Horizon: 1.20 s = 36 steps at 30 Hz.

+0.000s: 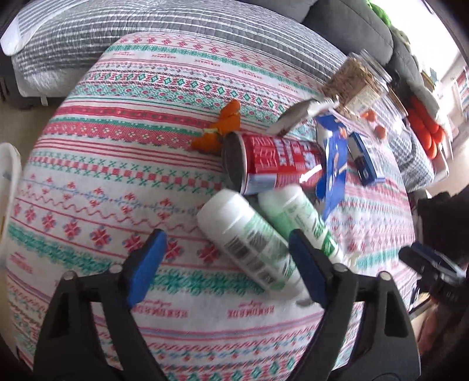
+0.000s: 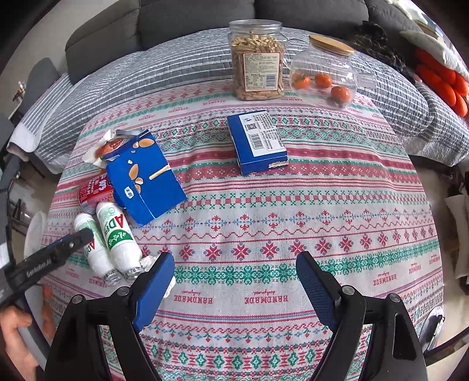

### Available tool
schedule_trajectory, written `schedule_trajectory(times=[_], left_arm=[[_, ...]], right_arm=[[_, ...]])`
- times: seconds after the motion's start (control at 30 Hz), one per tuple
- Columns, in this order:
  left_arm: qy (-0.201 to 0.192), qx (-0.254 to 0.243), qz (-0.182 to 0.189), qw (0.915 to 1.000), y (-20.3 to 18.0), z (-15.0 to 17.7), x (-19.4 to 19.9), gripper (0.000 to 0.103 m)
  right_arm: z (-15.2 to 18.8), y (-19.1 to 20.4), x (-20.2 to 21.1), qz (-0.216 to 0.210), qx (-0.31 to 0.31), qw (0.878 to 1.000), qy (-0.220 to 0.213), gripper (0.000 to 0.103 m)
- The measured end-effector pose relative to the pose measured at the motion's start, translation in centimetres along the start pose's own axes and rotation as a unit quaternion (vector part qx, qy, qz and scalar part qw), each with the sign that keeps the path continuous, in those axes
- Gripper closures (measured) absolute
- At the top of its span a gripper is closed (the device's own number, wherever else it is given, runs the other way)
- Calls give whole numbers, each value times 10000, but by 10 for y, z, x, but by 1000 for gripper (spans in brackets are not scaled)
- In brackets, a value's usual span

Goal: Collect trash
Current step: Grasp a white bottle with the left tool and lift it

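Setting: patterned red, green and white tablecloth (image 2: 263,205) over a round table, a grey striped quilt (image 2: 146,73) beyond it and a dark grey sofa (image 2: 190,17) behind.
Trash, nearest: two white bottles with green labels lie side by side on their sides, touching; the near bottle (image 1: 249,243) lies partly between the left gripper's fingers, the far bottle (image 1: 296,217) just beside it.
Trash, behind: a red can (image 1: 263,164) on its side, open end toward the left camera, touches the bottles; a torn blue carton (image 2: 143,178) leans over the can; orange peel (image 1: 219,129) lies just past it; a crumpled wrapper (image 2: 102,146) sits at the carton's far end.
Trash, apart: a second blue box (image 2: 258,140) lies flat near the table's middle, well apart from the pile.
Left gripper (image 1: 225,263): jaws wide, pads not pressing; nothing held.
Right gripper (image 2: 234,293): jaws wide over bare cloth, empty.
Step in hand: judged as the approach to the first pick, the left gripper lining up on the near bottle.
Next move calls for: lowering so both pads straddle the bottle's body, then closing across its width without nudging its neighbour; the round side may roll.
Not trash, likely: snack jar (image 2: 258,58) and lidded glass jar (image 2: 322,73) with small oranges at the far edge.
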State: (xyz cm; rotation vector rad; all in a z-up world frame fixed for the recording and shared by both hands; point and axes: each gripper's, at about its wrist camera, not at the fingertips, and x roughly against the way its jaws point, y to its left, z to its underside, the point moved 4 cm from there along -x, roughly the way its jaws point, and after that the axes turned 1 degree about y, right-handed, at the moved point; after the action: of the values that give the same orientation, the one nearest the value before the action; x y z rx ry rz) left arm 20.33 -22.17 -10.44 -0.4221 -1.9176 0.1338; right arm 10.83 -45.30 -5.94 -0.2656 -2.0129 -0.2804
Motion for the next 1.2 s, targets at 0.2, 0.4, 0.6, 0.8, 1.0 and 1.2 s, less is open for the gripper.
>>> schedule_trajectory(times=[0.2, 0.4, 0.6, 0.8, 1.0, 1.2], left_arm=[[73, 104, -75, 9999, -6, -4, -12, 27], [182, -260, -49, 9995, -18, 2, -12, 40], [334, -556, -55, 9979, -11, 7, -4, 52], [304, -871, -512, 9944, 11, 4, 8, 55], [480, -637, -480, 9957, 29, 5, 8, 54], [613, -793, -506, 9937, 25, 17, 1, 53]], right_arm=[[-3, 2, -3, -16, 86, 10000, 23, 17], [-3, 0, -9, 36, 75, 9999, 107, 17], [-5, 5, -11, -43, 10, 9999, 162, 17], [-7, 20, -12, -85, 109, 9998, 173, 17], [-8, 34, -14, -103, 239, 9995, 175, 17], [-10, 46, -14, -157, 285, 9993, 169, 17]])
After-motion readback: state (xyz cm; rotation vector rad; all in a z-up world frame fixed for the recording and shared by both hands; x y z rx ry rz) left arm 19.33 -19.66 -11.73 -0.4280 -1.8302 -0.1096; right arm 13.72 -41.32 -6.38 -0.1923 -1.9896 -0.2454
